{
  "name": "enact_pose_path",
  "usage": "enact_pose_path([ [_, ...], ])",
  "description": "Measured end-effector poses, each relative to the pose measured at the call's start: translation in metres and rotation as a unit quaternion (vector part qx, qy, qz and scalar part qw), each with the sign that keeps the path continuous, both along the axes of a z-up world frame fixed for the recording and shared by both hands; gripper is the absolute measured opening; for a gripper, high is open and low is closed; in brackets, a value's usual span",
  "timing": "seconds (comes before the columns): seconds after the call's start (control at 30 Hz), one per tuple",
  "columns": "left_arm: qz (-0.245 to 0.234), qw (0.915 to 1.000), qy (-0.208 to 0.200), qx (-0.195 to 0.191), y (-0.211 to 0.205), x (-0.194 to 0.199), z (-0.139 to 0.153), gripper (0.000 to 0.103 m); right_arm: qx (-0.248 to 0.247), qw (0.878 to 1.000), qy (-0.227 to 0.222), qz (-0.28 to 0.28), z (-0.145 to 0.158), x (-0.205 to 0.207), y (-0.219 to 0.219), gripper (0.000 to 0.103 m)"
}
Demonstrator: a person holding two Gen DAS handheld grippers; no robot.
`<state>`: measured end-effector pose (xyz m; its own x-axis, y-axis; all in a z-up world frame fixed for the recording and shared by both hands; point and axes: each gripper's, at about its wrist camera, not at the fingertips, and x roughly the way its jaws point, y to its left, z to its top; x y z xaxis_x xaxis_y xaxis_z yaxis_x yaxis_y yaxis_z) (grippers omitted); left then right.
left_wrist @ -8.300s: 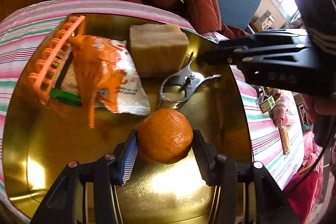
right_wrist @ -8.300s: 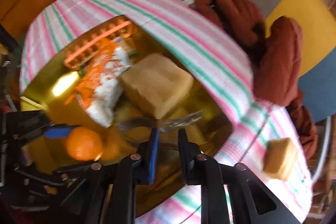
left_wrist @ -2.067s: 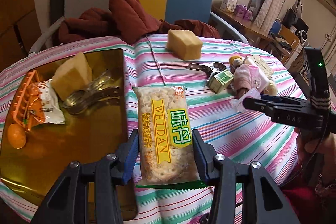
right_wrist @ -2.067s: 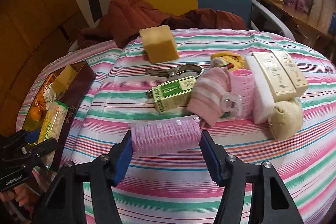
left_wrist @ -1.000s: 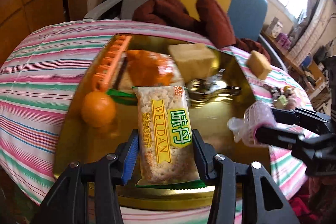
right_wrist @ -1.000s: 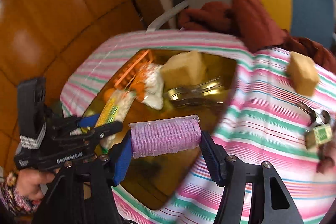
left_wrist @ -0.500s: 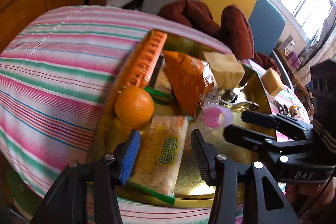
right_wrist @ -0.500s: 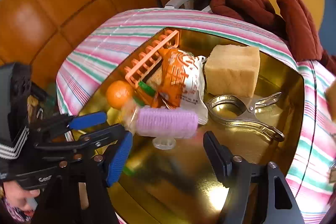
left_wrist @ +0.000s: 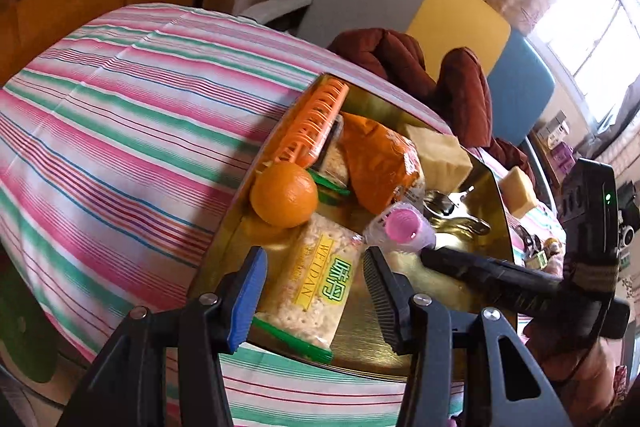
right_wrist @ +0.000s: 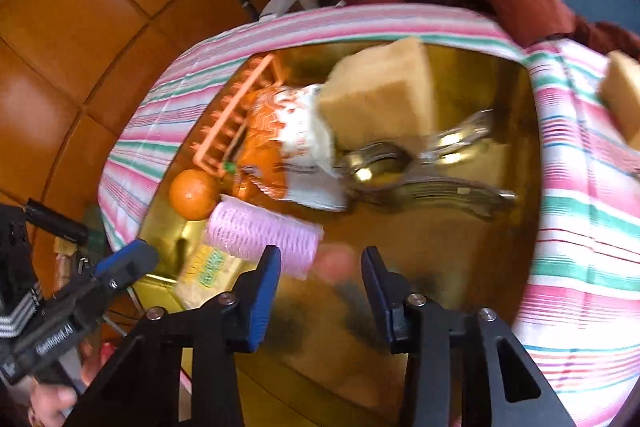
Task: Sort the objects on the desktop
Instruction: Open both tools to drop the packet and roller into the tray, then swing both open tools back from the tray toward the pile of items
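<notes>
A gold tray (left_wrist: pixel 356 345) holds an orange (left_wrist: pixel 284 195), an orange comb (left_wrist: pixel 316 119), an orange snack bag (left_wrist: pixel 380 163), a tan sponge block (left_wrist: pixel 436 151) and a metal clip (left_wrist: pixel 452 211). The cracker packet (left_wrist: pixel 320 287) lies flat in the tray's near corner. My left gripper (left_wrist: pixel 314 295) stands open astride it, pads clear of its sides. The pink hair roller (right_wrist: pixel 260 235) rests on the tray beside the packet (right_wrist: pixel 208 267). My right gripper (right_wrist: pixel 320 287) hovers just right of the roller, its jaws closing with nothing between them.
The tray sits on a table with a pink, green and white striped cloth (left_wrist: pixel 120 127). A second sponge block (left_wrist: pixel 518 191) lies on the cloth past the tray. A chair with a red-brown garment (left_wrist: pixel 400 55) stands behind. Wooden panels (right_wrist: pixel 80 27) are at the left.
The left gripper let the cracker packet down into the tray. The right gripper dropped the pink roller onto the tray, and its jaws have since narrowed. Both hands have shifted over the tray.
</notes>
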<state>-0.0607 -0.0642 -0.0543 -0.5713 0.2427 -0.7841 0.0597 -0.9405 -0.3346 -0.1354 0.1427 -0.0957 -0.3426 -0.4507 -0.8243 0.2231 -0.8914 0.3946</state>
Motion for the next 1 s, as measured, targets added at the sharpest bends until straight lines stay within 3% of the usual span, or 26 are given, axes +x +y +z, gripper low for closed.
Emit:
enact_pose_path([
  [0.13,0.006,1.0000,0.003,-0.003,-0.003,0.001,0.005,0.051,0.002,0.997,0.005,0.072,-0.003,0.007,-0.040,0.044],
  [0.33,-0.004,1.0000,0.002,-0.006,0.008,0.001,0.007,0.051,-0.011,0.997,0.047,0.060,0.026,0.027,-0.024,0.044],
  [0.47,-0.027,0.9996,0.000,-0.007,0.030,0.001,0.008,0.053,-0.023,0.998,0.060,0.025,0.042,0.041,0.014,0.051],
  [0.63,-0.072,0.9973,0.007,-0.014,0.068,0.006,0.013,0.059,-0.025,0.997,0.069,-0.022,0.054,0.060,0.068,0.052],
  [1.0,-0.185,0.9823,-0.002,-0.032,0.168,0.024,0.016,0.062,0.026,0.989,0.047,-0.140,0.039,0.103,0.217,0.055],
])
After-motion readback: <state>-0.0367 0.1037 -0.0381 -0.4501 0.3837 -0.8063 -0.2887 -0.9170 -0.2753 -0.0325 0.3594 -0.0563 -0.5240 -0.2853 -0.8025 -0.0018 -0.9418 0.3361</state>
